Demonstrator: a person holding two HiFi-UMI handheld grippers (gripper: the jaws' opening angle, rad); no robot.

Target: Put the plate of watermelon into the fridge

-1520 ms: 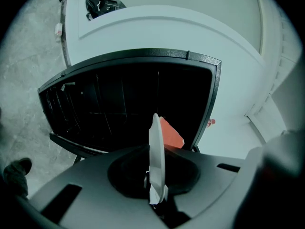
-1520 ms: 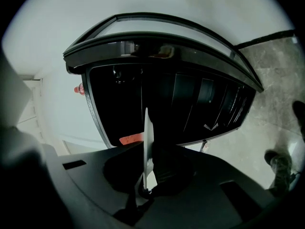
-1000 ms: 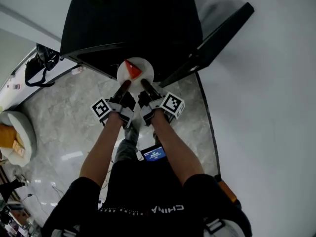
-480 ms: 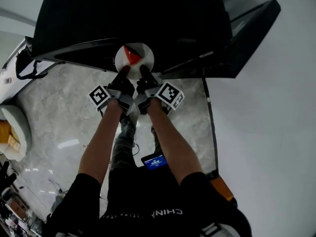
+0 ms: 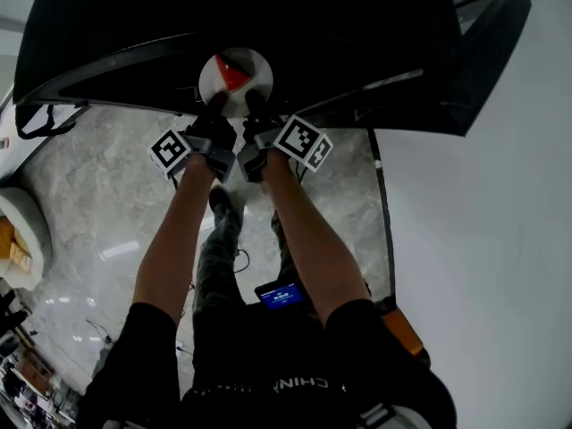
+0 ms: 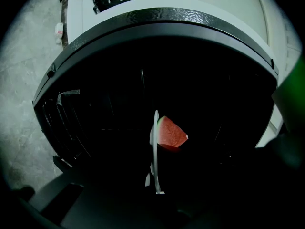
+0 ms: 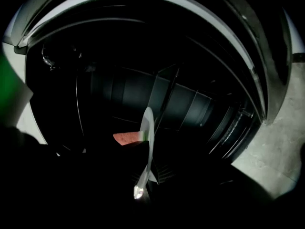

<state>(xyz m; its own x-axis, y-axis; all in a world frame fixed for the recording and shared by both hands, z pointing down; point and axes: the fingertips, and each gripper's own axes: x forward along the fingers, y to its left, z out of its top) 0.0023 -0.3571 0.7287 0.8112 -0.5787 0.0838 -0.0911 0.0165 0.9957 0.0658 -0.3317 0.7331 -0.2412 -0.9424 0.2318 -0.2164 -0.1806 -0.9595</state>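
Note:
A white plate (image 5: 252, 88) with a red watermelon wedge (image 5: 234, 76) is held level at the mouth of the open black fridge (image 5: 134, 25). My left gripper (image 5: 214, 105) is shut on its near left rim and my right gripper (image 5: 251, 105) on its near right rim. The left gripper view has the plate (image 6: 155, 151) edge-on, the wedge (image 6: 170, 133) to its right and my left gripper (image 6: 155, 185) in darkness. Seen from the right gripper view, the plate (image 7: 147, 132) is also edge-on with the wedge (image 7: 126, 138) to its left, and my right gripper (image 7: 140, 187) is dark.
The fridge door (image 5: 487, 52) stands swung open on the right, next to a white wall (image 5: 500, 239). Wire shelves (image 6: 66, 123) line the dark fridge interior. Below is marble floor (image 5: 98, 204), with a pale stool (image 5: 18, 231) at far left and a black bag (image 5: 36, 119).
Both grippers carried the plate forward and up, from in front of the fridge to its opening. The person has stepped closer, so the fridge fills more of the view.

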